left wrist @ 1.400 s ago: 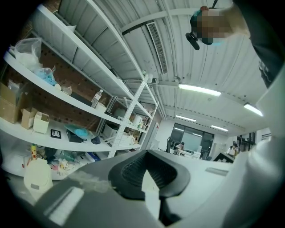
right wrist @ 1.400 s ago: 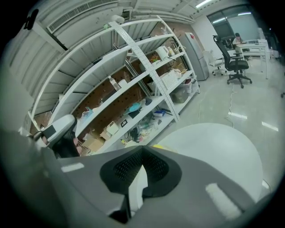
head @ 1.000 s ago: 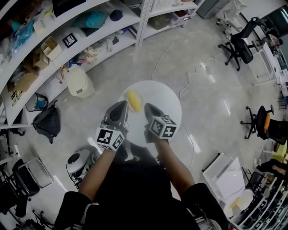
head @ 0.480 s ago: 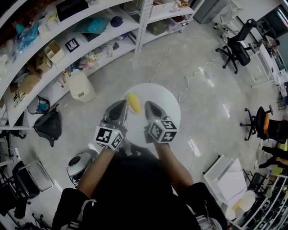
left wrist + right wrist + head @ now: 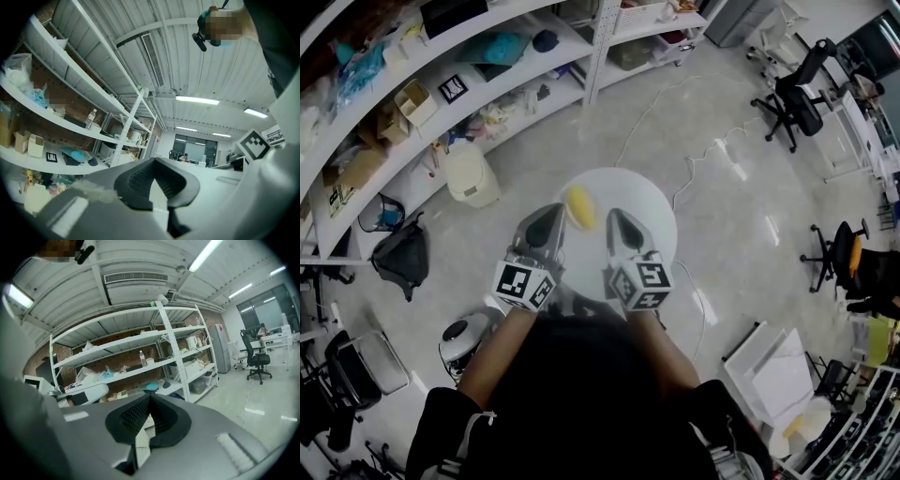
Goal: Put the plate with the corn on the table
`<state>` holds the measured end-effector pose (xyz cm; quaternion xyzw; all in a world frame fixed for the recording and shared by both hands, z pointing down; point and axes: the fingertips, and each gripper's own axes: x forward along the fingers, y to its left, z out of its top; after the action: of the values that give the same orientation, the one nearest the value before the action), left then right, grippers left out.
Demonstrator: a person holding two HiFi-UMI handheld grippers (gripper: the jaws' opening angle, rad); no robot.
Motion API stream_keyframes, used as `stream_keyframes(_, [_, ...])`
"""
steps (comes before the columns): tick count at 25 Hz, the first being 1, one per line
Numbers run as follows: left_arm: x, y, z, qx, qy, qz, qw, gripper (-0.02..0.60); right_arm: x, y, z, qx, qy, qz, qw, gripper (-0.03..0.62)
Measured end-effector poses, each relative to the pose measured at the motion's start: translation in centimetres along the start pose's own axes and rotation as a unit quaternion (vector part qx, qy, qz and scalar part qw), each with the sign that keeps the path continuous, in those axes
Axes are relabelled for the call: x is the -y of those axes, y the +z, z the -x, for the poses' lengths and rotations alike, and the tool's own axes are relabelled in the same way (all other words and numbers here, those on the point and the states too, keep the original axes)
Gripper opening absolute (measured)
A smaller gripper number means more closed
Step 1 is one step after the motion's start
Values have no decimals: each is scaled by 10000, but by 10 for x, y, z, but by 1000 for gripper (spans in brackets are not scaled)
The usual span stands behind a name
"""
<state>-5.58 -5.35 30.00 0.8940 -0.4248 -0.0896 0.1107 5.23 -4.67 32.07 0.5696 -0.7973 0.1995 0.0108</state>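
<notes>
While the shelves (image 5: 389,66) at upper left shift slightly versus a second ago, the plate (image 5: 642,202) stays mid-frame, corn (image 5: 579,207) on its left part. Left gripper (image 5: 549,217) and right gripper (image 5: 619,221) both stay clamped on its near rim. Judged still carrying above the floor (image 5: 741,141); no table seen.

1. White shelving (image 5: 441,103) runs along the left side, crowded with boxes and bags.
2. The glossy grey floor (image 5: 741,197) reflects pale streaks of light.
3. Black office chairs (image 5: 797,94) stand at the right edge.
4. Strip lights (image 5: 197,99) cross the ribbed ceiling (image 5: 140,28); windows (image 5: 194,143) close the far end.
</notes>
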Motion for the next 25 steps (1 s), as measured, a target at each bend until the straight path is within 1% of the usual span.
stream_keyframes(5, [5, -10, 7, -91, -15, 67, 9999, 2, -7, -7, 8, 27, 89, -33, 10000, 8])
stream_keyframes(12, [11, -10, 4, -83, -62, 6, 9999, 2, -3, -4, 12, 112, 46, 61, 9999, 8])
stream_keyframes(25, [13, -16, 1, -160, -52, 35, 9999, 2, 0, -6, 15, 132, 65, 209, 9997, 8])
